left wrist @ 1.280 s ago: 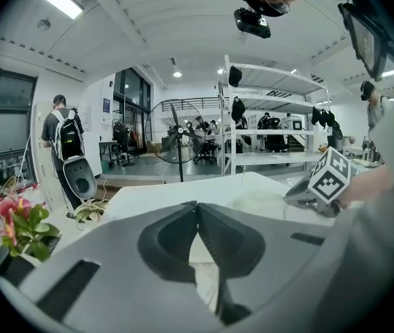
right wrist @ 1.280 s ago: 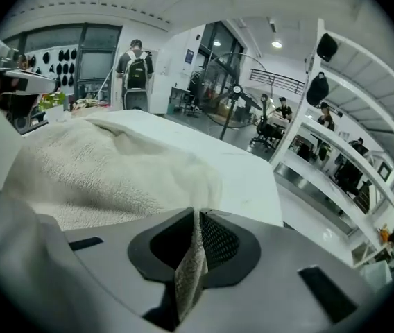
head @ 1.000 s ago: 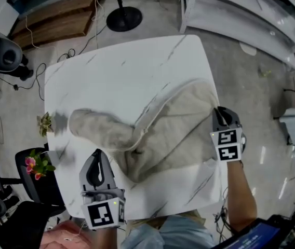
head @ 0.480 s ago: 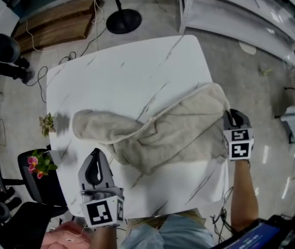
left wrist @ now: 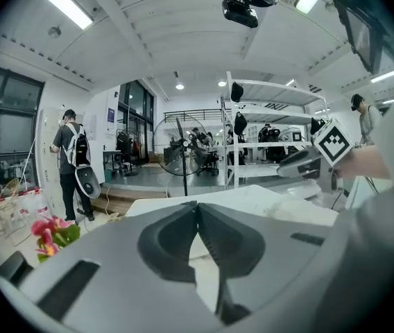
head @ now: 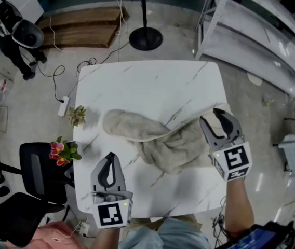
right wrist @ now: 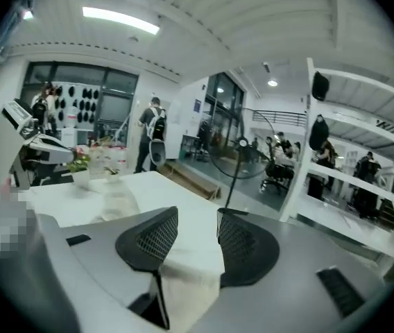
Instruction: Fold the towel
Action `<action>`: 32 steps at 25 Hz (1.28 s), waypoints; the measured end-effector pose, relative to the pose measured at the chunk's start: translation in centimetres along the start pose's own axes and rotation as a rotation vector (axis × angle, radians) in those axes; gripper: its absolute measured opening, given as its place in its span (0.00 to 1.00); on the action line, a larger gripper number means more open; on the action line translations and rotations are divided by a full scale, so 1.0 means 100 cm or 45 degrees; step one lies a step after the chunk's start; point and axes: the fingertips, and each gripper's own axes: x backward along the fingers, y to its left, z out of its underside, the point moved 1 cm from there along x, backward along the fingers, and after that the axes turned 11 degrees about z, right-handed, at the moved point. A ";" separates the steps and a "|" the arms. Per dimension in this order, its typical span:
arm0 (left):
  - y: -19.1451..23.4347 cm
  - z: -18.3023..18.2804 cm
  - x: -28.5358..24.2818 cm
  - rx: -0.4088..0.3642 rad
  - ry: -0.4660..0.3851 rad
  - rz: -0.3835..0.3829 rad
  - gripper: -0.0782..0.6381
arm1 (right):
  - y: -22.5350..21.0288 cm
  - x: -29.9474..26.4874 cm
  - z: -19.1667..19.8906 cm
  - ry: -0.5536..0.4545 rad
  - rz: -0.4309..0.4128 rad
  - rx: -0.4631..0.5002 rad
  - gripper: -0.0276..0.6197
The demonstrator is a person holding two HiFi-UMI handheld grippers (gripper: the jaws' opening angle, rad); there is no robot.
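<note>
A white, grey-veined marble-look table (head: 152,82) with rounded corners fills the middle of the head view, standing on a concrete floor. The beige terry towel (head: 160,141) lies rumpled across the table's middle and right: one rounded end spreads flat toward the left, and the rest bunches into a heap that reaches the right edge. A black office chair (head: 36,173) stands off the table's left side. The right hand-held gripper (head: 215,119) hovers over the towel's right end; its jaws have just been opening and stand apart, with a fold of towel low in the gap and neither pad pressing on it. The left hand-held gripper (head: 109,160) is over the near left of the table, apart from the towel, its jaws closed together on nothing. Pink flowers (head: 59,150) sit by the chair, and a small green plant (head: 77,114) is at the table's left edge.
</note>
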 end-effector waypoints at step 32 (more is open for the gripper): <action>0.112 0.069 0.071 0.241 0.048 -0.159 0.12 | 0.296 -0.091 -0.035 0.182 -0.742 0.504 0.11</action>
